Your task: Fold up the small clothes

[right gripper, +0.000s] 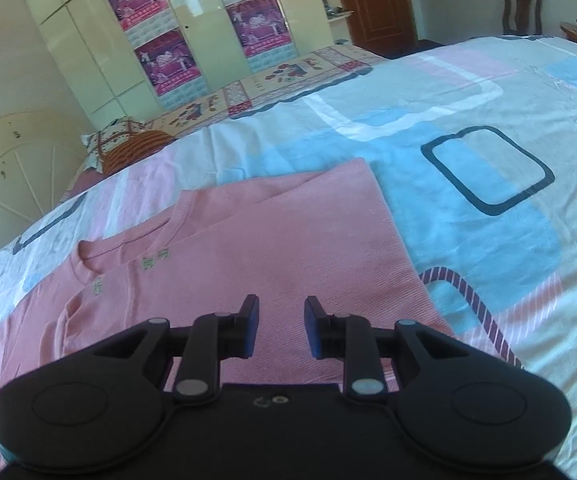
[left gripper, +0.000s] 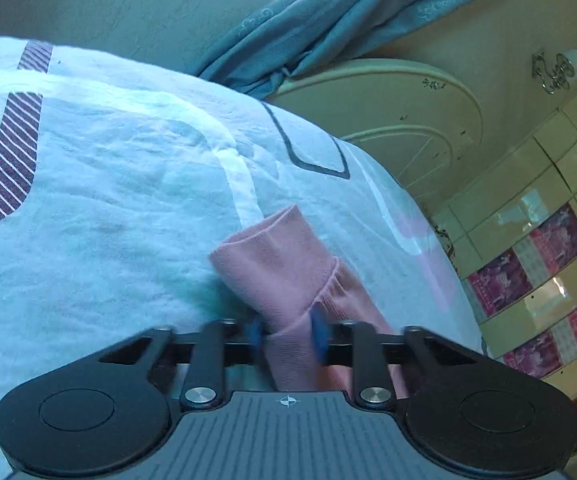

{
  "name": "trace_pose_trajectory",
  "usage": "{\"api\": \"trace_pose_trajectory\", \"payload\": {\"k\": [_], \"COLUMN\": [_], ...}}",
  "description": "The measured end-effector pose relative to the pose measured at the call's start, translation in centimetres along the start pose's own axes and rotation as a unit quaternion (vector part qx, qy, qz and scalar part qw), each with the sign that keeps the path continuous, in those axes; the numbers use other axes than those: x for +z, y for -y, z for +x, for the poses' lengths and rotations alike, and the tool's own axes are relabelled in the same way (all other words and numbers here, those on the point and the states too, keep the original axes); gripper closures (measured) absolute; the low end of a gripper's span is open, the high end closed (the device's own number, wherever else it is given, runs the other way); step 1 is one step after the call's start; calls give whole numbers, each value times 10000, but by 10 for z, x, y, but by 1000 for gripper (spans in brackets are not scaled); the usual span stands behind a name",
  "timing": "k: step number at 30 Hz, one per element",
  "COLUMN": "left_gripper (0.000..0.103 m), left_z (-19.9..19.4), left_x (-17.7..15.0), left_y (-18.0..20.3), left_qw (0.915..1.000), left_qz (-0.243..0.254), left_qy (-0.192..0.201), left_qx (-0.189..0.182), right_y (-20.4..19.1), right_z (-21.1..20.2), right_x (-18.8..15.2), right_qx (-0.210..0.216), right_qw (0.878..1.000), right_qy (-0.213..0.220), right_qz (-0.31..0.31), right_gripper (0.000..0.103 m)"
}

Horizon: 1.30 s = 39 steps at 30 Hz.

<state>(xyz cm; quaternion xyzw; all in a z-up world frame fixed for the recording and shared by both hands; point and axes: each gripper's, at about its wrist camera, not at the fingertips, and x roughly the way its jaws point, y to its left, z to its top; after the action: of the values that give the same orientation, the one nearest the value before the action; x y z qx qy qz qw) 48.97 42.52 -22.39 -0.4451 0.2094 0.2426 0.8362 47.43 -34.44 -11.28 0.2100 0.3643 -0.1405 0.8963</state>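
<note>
Left tongs (left gripper: 286,334), at 6 o'clock: blue pads (left gripper: 319,330) are pinching a pink sleeve (left gripper: 288,264) just behind its ribbed cuff, which is pointing toward 12 o'clock. Bedspread (left gripper: 108,200), pale blue with striped bands, is lying beneath. Teal curtain (left gripper: 312,28) is hanging at 12 o'clock; cream wardrobe (left gripper: 536,216) is standing at 3 o'clock.

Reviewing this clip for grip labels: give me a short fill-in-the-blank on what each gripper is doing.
1. The left gripper is shut on a pink ____.
2. The right gripper hovers over the pink top with its jaws ____.
3. The top lies on a ____.

Missing words: sleeve; open; bed
</note>
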Motion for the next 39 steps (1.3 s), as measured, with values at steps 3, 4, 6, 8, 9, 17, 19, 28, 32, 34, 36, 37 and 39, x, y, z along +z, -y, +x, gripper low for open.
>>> {"api": "trace_pose_trajectory", "payload": {"k": [3, 4, 6, 8, 9, 17, 19, 28, 32, 34, 36, 37, 39], "left_gripper": [92, 92, 92, 92, 92, 92, 92, 92, 92, 75, 39, 38, 38], "left_z": [-2, -6, -10, -19, -22, -61, -67, -100, -112, -115, -129, -139, -159], "left_x": [6, 6, 1, -9, -16, -148, -190, -347, -402, -426, -427, -419, -406], "left_y": [-9, -7, 8, 40, 57, 216, 247, 342, 349, 349, 349, 348, 342], "left_qw": [9956, 9928, 9853, 9819, 9808, 9381, 9208, 8379, 8013, 7821, 7714, 7741, 7745], "left_qz": [-707, -818, -940, -559, -295, 2123, 2688, 4384, 4982, 5264, 5374, 5340, 5395], "left_qy": [38, 101, 74, 75, 42, -613, -823, -1739, -2113, -2343, -2199, -2107, -1897], "left_qx": [-613, -869, -1426, -1807, -1929, -2668, -2704, -2747, -2553, -2370, -2605, -2668, -2704], "right_y": [1, 0, 0, 0, 0, -2, -6, -13, -5, -2, -1, -2, -5], "right_z": [3, 2, 0, -2, -3, -8, -9, -12, -12, -10, -9, -8, -4], "right_x": [2, 2, 1, 1, 1, 1, 1, -4, -4, -3, -4, -4, -4], "right_qx": [-68, -70, -69, -68, -60, 146, 260, 739, 881, 1024, 1108, 1192, 1372], "right_qw": [10000, 10000, 10000, 10000, 10000, 9998, 9996, 9972, 9956, 9938, 9929, 9919, 9892], "right_qy": [-31, -21, 17, 25, 41, 100, 93, -12, -118, -162, -139, -155, -267], "right_qz": [26, 17, -7, -26, -31, 38, 65, 142, 311, 409, 421, 414, 438], "right_gripper": [78, 78, 78, 78, 78, 78, 78, 78, 70, 44, 32, 34, 40]}}
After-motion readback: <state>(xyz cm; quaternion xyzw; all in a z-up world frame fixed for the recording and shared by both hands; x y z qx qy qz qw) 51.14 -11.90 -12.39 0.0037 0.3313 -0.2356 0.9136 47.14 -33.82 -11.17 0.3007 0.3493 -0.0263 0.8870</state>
